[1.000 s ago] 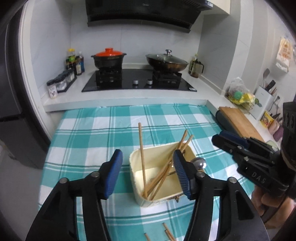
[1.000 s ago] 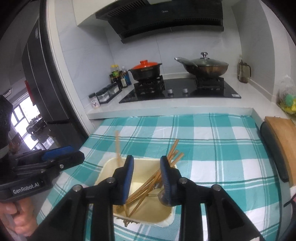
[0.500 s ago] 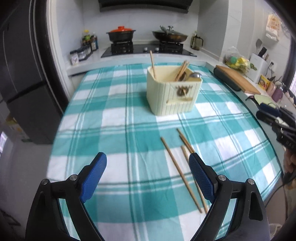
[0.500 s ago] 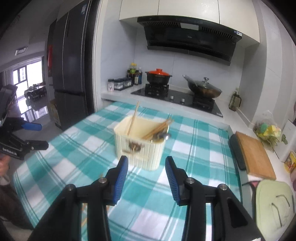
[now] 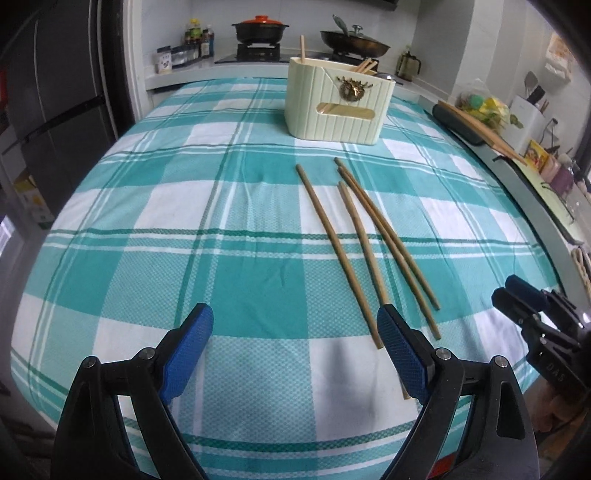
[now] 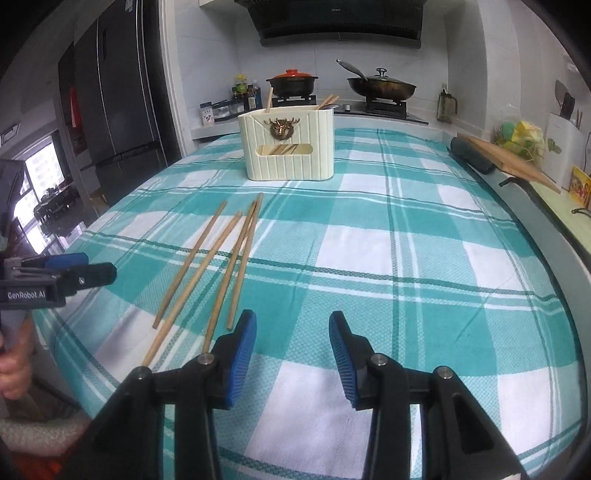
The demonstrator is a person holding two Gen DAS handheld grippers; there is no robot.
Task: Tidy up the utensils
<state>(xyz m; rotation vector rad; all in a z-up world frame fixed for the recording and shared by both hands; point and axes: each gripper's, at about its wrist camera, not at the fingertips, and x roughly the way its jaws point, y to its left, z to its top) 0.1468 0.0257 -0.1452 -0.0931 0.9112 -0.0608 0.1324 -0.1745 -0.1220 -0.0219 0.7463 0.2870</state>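
Several wooden chopsticks [image 5: 354,240] lie loose on the teal checked cloth [image 5: 221,206]; they also show in the right wrist view [image 6: 218,266]. A cream utensil holder [image 5: 338,101] stands farther back with chopsticks and a spoon in it, and appears in the right wrist view too [image 6: 286,146]. My left gripper [image 5: 295,350] is open and empty near the cloth's front edge, its right finger beside the chopstick ends. My right gripper [image 6: 291,350] is open and empty, just right of the chopsticks.
A stove with an orange-lidded pot [image 5: 260,31] and a wok [image 5: 352,42] stands behind the table. A cutting board [image 6: 509,160] and counter clutter lie at the right. A dark fridge [image 6: 118,110] stands at the left.
Both grippers have pulled back from above the holder to low over the cloth's front edge. The loose chopsticks now lie right in front of them.
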